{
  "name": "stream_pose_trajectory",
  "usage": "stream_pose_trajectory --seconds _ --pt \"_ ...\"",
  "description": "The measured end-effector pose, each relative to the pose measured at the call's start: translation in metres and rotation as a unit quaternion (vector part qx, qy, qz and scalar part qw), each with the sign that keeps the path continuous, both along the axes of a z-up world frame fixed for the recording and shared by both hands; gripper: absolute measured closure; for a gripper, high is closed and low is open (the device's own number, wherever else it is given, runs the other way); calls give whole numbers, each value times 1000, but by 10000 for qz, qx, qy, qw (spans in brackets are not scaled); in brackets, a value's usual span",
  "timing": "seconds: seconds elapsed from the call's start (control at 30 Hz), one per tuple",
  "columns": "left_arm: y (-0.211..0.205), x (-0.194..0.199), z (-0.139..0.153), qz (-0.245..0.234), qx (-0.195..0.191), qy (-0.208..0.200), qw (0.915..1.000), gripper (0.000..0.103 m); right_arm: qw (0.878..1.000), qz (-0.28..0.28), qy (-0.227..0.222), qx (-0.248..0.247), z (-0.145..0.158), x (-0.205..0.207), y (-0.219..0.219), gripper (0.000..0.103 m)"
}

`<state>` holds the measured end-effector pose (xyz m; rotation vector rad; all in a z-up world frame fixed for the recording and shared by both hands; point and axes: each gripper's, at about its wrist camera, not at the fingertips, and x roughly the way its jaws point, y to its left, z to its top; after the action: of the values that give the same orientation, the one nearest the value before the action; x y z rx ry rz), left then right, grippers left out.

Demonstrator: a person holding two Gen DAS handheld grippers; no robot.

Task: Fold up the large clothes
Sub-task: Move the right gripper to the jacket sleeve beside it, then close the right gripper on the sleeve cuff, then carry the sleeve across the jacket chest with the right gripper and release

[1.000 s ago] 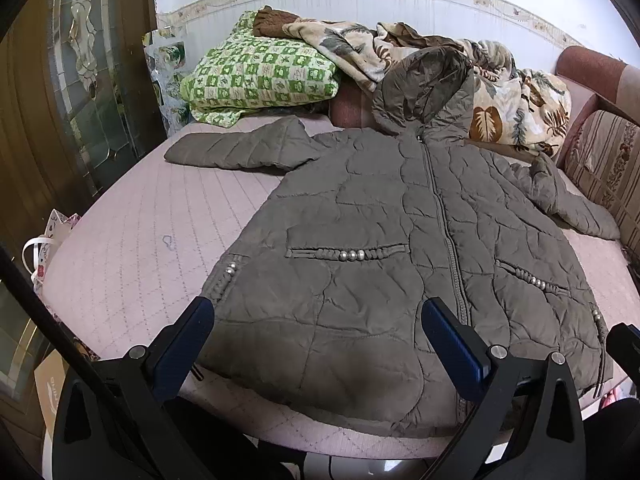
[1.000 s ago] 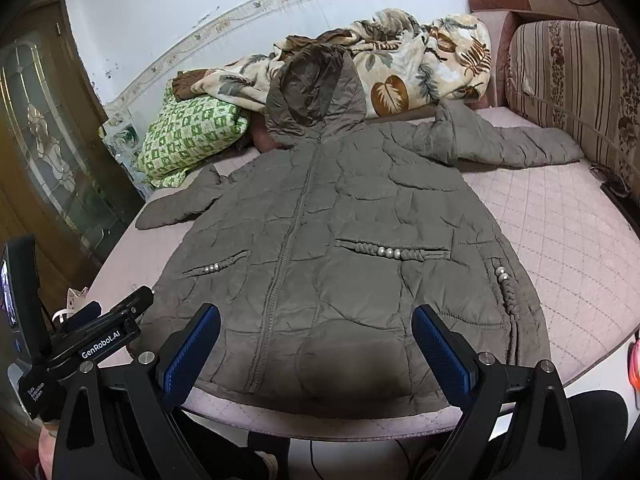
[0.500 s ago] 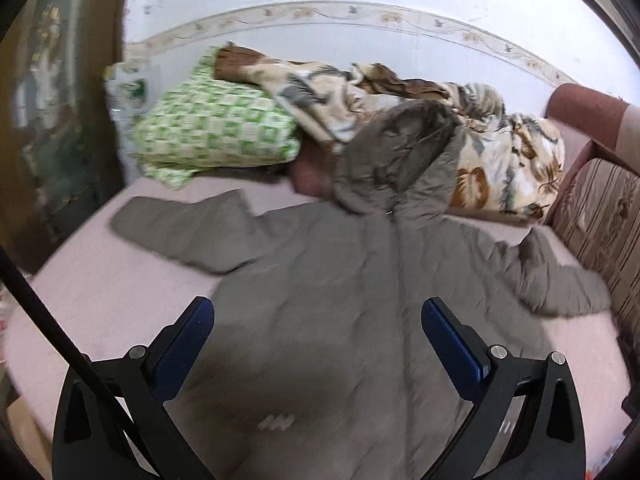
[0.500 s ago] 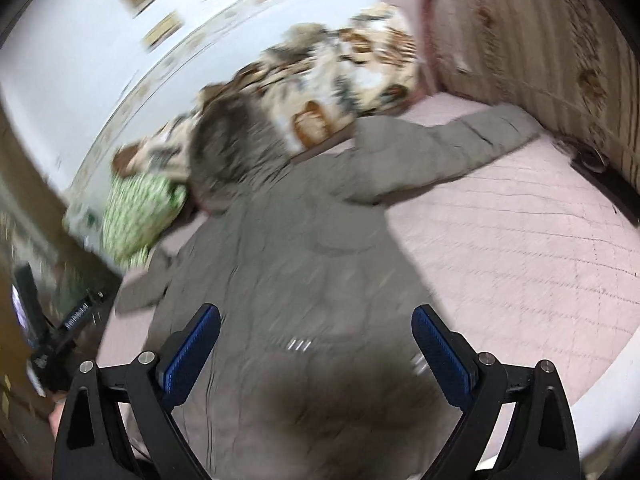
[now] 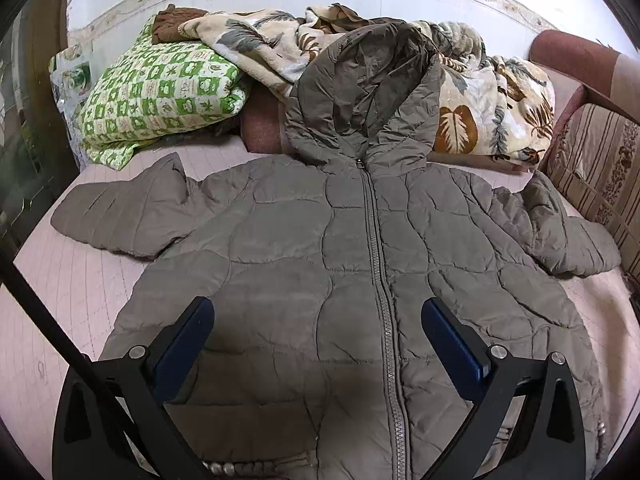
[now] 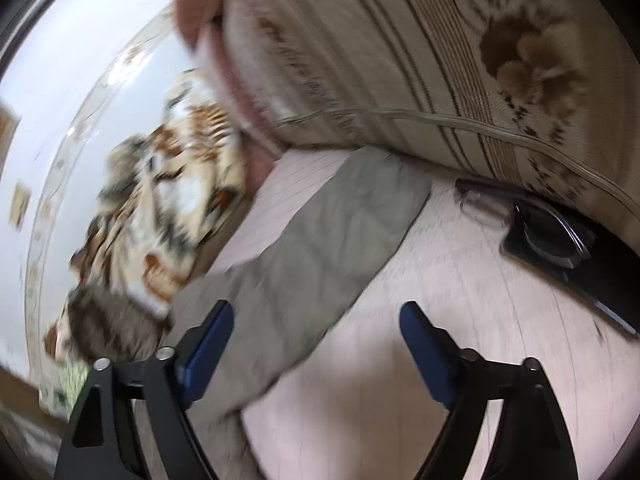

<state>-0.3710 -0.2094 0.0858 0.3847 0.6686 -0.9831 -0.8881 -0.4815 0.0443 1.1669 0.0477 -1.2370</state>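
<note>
A large grey-brown quilted hooded jacket (image 5: 320,248) lies flat, zipped, front up, on the pink quilted bed (image 5: 80,280). Its hood (image 5: 368,88) rests against the bedding at the back, and its sleeves spread to the left (image 5: 120,212) and right (image 5: 568,240). My left gripper (image 5: 318,320) is open and empty, hovering over the jacket's middle. In the right wrist view my right gripper (image 6: 316,324) is open and empty, above the jacket's right sleeve (image 6: 320,240), whose cuff points toward the sofa. This view is blurred.
A green checked pillow (image 5: 160,92) and a leaf-print blanket (image 5: 492,112) are piled at the head of the bed. A striped sofa cushion (image 6: 440,60) borders the right side. A black object (image 6: 548,236) lies by the cushion.
Both grippers have moved forward over the bed. The left one now sits over the jacket's chest. The right one has swung right and tilted toward the right sleeve.
</note>
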Motion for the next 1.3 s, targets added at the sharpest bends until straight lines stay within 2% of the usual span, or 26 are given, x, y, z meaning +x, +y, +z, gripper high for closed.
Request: stream_pose_trajectory --seconds 0.13,0.37,0.57,0.6,0.63,0.67,0.73,0.8,0.9,1.13,1.3 --pt "-3 -1 -1 -84 -3 -60 9999 0 9993 -263 66 266 -24 -6 -43 28" --pt "-7 1 -5 -157 2 -83 9998 0 9948 -722 394 598 -60 -19 -89 29" --pt "-13 2 -12 -168 138 -86 9997 0 9948 -763 582 344 -67 -23 -112 28" --pt "-14 2 -13 -173 154 -82 9997 0 9949 -740 622 273 -67 -23 -113 33" --pt "-14 2 -14 -171 166 -96 9997 0 9952 -715 645 189 -67 -24 -114 54" --pt "-15 2 -14 -171 176 -112 9996 0 9950 -678 712 182 -67 -25 -115 69" --pt "-15 1 -14 -167 177 -137 9996 0 9962 -646 571 113 -65 -29 -112 82" --pt "-14 2 -14 -154 161 -150 9996 0 9963 -701 476 -127 -54 -30 -101 83" --pt "-12 4 -12 -97 141 -164 9997 0 9942 -745 600 -498 -25 -29 -84 84" --pt "0 10 -1 38 -45 -167 9998 0 9841 -793 650 -1449 83 -28 -41 85" --pt "6 16 3 138 -25 -169 9998 0 9734 -437 842 -2085 161 1 -10 85"
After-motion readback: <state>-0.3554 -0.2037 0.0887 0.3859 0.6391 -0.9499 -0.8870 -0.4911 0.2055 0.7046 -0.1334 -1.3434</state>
